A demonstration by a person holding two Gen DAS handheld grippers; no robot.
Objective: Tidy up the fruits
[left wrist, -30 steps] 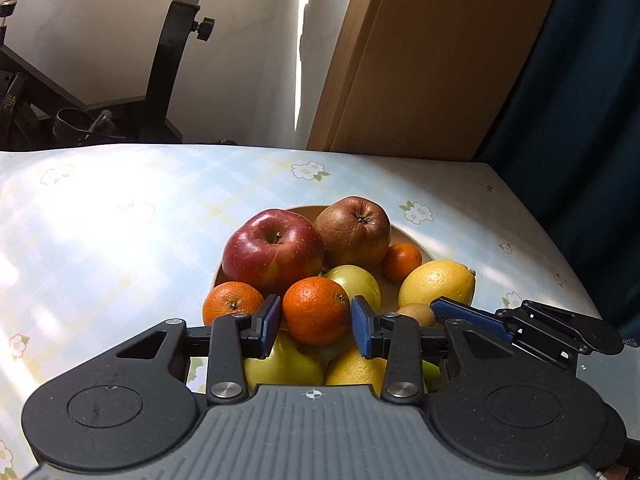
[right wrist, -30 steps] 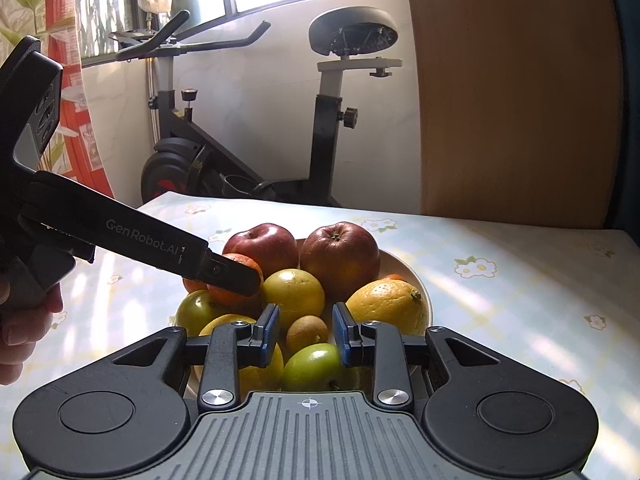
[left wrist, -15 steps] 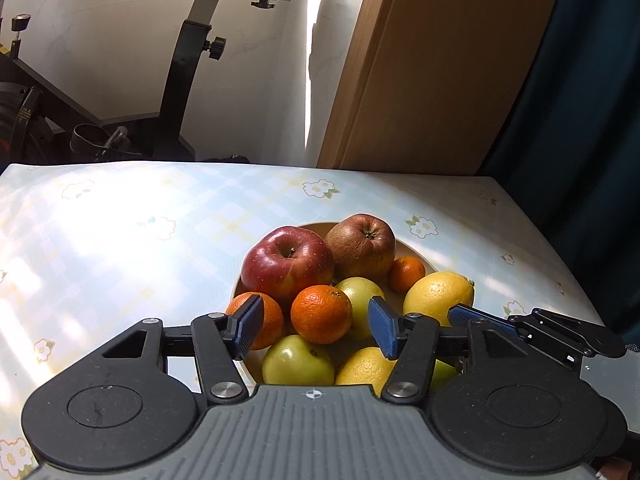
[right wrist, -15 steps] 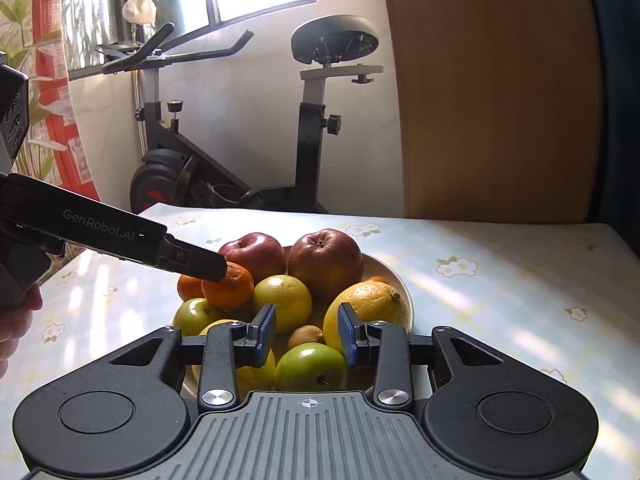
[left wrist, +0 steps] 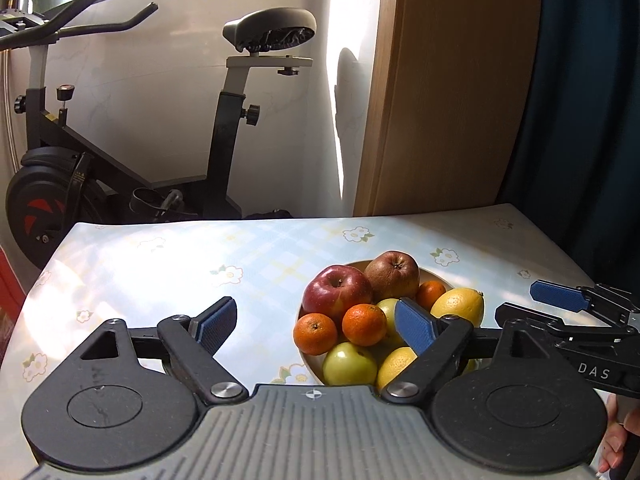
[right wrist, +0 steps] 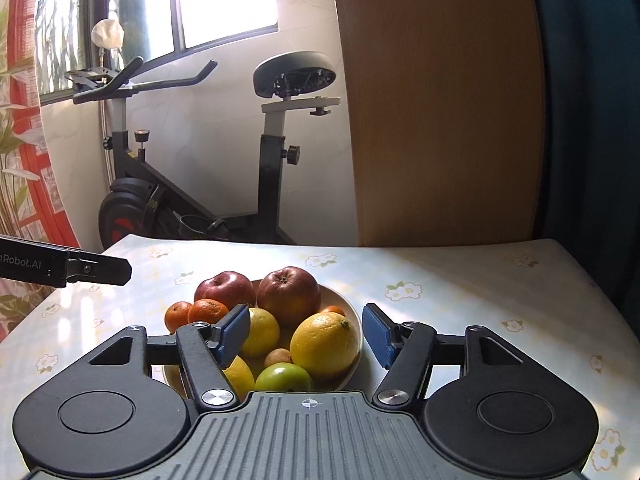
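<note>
Only rightward: small brown fruit (right wrist: 279, 357).

bare tablecloth (left wrist: 160, 264) left, bowl (right wrist: 348, 308) (heaped) right

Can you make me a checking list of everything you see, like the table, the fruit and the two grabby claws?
Surface: table under a flowered cloth, sunlit.
Job's things: bowl piled with two red apples, oranges, a big lemon, a green apple and a small brown fruit.
Clutter: nothing seen.
Grippers: left gripper open and empty, held back from the bowl; right gripper open and empty, the lemon ahead between its fingers.
Cables: nothing seen.
Surroundings: exercise bike, window, wooden panel, dark curtain.
</note>
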